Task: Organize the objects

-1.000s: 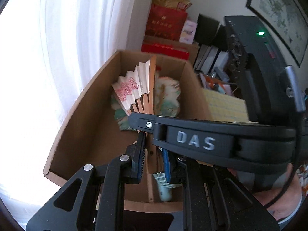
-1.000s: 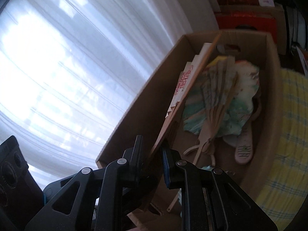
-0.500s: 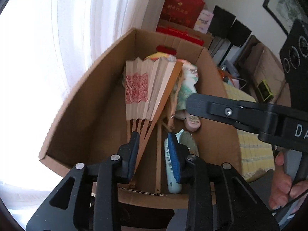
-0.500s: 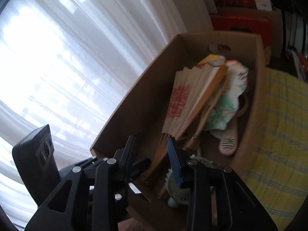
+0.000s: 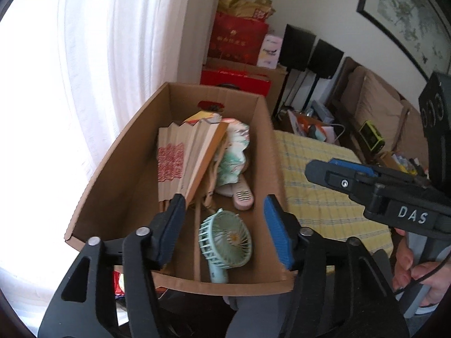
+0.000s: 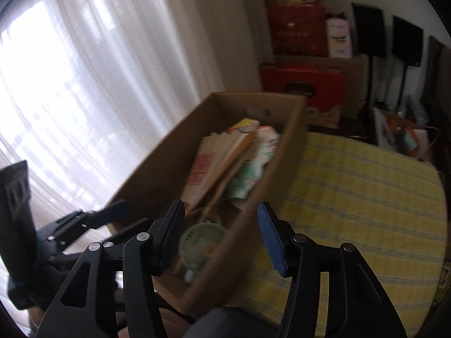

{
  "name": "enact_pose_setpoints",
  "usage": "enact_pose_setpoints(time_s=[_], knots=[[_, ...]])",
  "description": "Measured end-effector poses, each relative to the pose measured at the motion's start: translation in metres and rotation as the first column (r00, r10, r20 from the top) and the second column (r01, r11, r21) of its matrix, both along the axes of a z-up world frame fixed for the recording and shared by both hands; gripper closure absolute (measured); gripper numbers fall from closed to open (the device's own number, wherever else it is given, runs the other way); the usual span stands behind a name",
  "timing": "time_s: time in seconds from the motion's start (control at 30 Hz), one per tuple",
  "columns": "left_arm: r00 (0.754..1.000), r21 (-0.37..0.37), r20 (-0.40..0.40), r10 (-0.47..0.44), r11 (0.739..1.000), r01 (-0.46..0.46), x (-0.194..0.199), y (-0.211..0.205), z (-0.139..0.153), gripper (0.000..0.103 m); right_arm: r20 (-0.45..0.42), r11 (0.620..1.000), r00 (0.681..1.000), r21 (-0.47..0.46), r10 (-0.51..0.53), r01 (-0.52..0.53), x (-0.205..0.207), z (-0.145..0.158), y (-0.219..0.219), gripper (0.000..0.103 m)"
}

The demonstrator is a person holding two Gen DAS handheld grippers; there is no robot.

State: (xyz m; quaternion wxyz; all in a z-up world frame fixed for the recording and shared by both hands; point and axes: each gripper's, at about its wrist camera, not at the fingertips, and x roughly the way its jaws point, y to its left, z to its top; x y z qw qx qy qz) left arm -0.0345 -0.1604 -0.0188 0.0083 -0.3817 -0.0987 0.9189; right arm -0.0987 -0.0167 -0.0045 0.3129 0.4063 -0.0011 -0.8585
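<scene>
An open cardboard box [image 5: 118, 169] holds a folded paper fan with red print [image 5: 180, 163], a green-and-white fan [image 5: 234, 152], a pink handheld fan [image 5: 243, 195] and a mint handheld fan [image 5: 225, 239]. My left gripper [image 5: 224, 232] hovers over the box's near end, its jaws opening with nothing pressed between the pads. My right gripper [image 6: 221, 233] hangs above the box's [image 6: 157, 174] right wall, jaws also opening and empty. The paper fan [image 6: 208, 166] lies loose in the box. The right gripper [image 5: 338, 173] shows at the right of the left wrist view.
The box stands on a table with a yellow checked cloth [image 6: 352, 197]. White curtains [image 5: 98, 56] hang on the left. Red gift boxes [image 5: 236, 42], black speakers [image 5: 298, 48] and a sofa [image 5: 375, 107] stand behind. A hand [image 5: 414, 270] holds the right gripper's handle.
Both grippers were shut on the paper fan's ribs; both have opened and let it go. The fan now lies in the box. Both grippers pulled back and up, the right one swinging rightward.
</scene>
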Motion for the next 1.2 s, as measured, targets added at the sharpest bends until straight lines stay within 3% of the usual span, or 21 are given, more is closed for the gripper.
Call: enact_pose_setpoints(time_s=[0.4, 0.53, 0.63, 0.73, 0.83, 0.93, 1.1, 1.2], knots=[[0.997, 0.007, -0.047, -0.059, 0.998, 0.059, 0.010, 0.046, 0.014, 0.018, -0.073, 0.989, 0.988, 0.048, -0.135, 0.139, 0.025, 0.004, 0.079, 0.036], [0.996, 0.018, -0.061, -0.060, 0.998, 0.061, 0.015, 0.056, 0.016, 0.001, -0.100, 0.983, 0.980, 0.051, -0.171, 0.177, 0.035, 0.005, 0.100, 0.022], [0.997, 0.033, -0.067, -0.045, 0.998, 0.047, 0.019, 0.060, 0.015, 0.000, -0.122, 0.975, 0.971, 0.057, -0.207, 0.215, 0.043, 0.002, 0.118, 0.013], [0.997, -0.016, -0.070, -0.013, 1.000, 0.012, 0.023, 0.067, 0.014, 0.000, -0.119, 0.969, 0.965, 0.053, -0.233, 0.241, 0.049, -0.001, 0.132, 0.000], [0.996, -0.060, -0.090, -0.011, 0.998, 0.006, 0.029, 0.074, 0.013, 0.000, -0.127, 0.964, 0.960, 0.055, -0.250, 0.259, 0.056, -0.003, 0.141, 0.000], [0.996, -0.049, -0.077, -0.042, 0.998, 0.038, 0.033, 0.079, 0.011, 0.000, -0.133, 0.960, 0.955, 0.058, -0.266, 0.275, 0.065, -0.005, 0.148, 0.000], [0.998, -0.114, -0.056, -0.031, 0.993, 0.024, 0.037, 0.089, 0.009, 0.000, -0.136, 0.950, 0.947, 0.079, -0.291, 0.303, 0.080, -0.010, 0.152, 0.000], [0.998, -0.113, -0.048, -0.032, 0.993, 0.027, 0.038, 0.091, 0.007, 0.000, -0.130, 0.943, 0.943, 0.091, -0.306, 0.319, 0.085, -0.013, 0.154, 0.000]])
